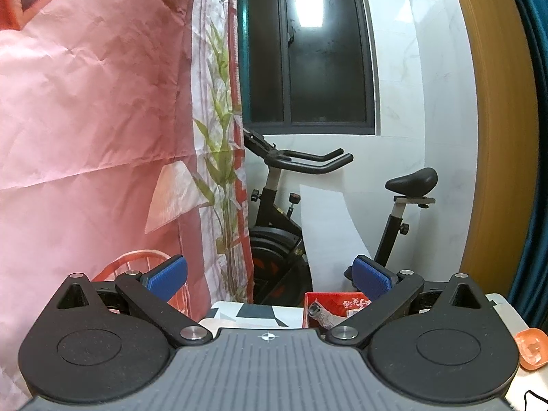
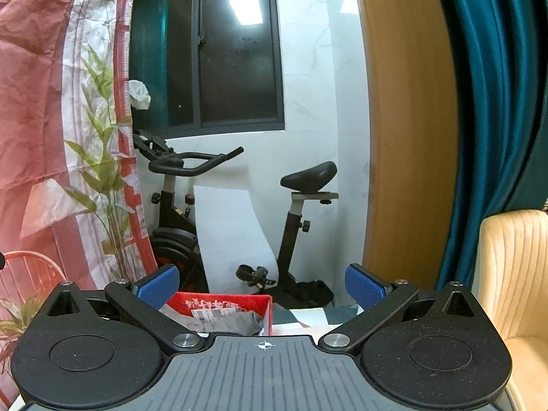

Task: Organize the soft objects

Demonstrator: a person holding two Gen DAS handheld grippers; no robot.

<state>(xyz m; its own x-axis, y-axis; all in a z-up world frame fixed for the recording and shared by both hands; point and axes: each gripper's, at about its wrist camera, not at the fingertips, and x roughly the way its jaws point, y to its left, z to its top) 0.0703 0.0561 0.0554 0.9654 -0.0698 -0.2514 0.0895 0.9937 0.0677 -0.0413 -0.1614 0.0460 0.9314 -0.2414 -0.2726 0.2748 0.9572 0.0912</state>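
Left wrist view, left to right: pink crinkled sheet (image 1: 85,102) fills the left side, with a bamboo-print panel (image 1: 219,137) hanging at its right edge. Orange wire chair (image 1: 137,260) pokes up behind my left gripper (image 1: 270,279). That gripper is spread wide, blue pads (image 1: 169,275) far apart, nothing between them. Past the gap I see the desk (image 1: 239,311) with a patterned cover. On it, right of centre, is the red box (image 1: 328,303) with a grey knitted sock (image 1: 323,316) inside, partly hidden by the right finger. Exercise bike (image 1: 291,205) stands behind, under the dark window (image 1: 308,51). Small orange dish (image 1: 532,347) at the far right edge of the desk.

Right wrist view, left to right: same pink sheet (image 2: 30,85) and bamboo panel (image 2: 99,137), wire chair (image 2: 30,274) low at left. Right gripper (image 2: 262,287) is also fully spread and empty. The red box (image 2: 226,304) sits just inside its left finger, with grey socks (image 2: 236,320) lying in it. Bike (image 2: 239,205) behind, then wooden door frame (image 2: 404,120), teal curtain (image 2: 489,102), and a cream padded chair (image 2: 513,274) at far right.
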